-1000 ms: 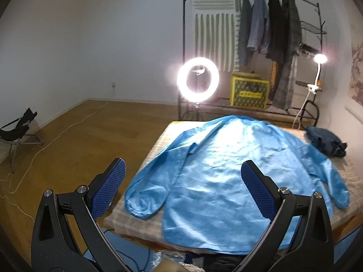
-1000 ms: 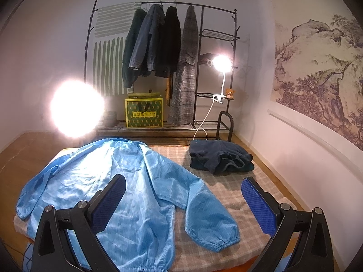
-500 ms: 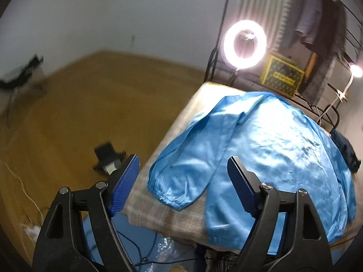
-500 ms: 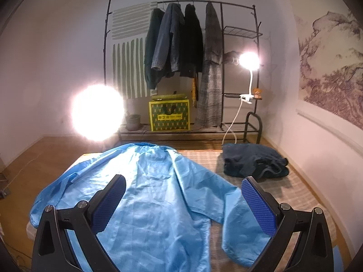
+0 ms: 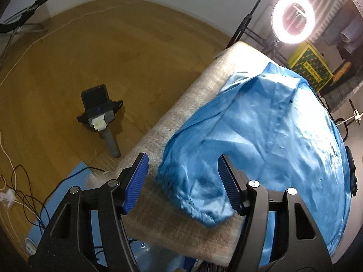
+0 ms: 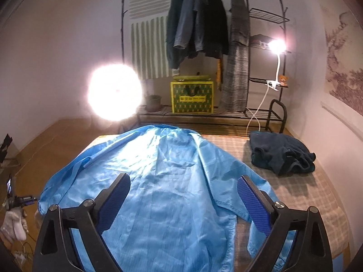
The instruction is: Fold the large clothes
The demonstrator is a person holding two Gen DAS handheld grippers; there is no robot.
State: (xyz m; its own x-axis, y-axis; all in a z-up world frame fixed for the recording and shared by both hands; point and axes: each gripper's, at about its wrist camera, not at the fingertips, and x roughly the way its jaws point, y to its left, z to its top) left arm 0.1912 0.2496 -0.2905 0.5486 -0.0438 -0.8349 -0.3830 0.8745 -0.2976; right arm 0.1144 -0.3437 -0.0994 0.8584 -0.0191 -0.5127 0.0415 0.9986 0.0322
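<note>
Blue garment (image 6: 163, 181): spread flat on checked bed cover (image 6: 295, 192), collar far, hem near.
Left gripper (image 5: 181, 181): jaws apart and just been closing, over near-left sleeve cuff (image 5: 195, 201), pads clear of the cloth.
Right gripper (image 6: 183, 197): jaws wide, holding nothing, above garment's near right part.
Dark folded clothes (image 6: 281, 156): far right on cover.

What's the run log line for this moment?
step: reach for sleeve | left gripper: open, closing, over sleeve cuff | right gripper: open, above shirt | shirt: flat on table
</note>
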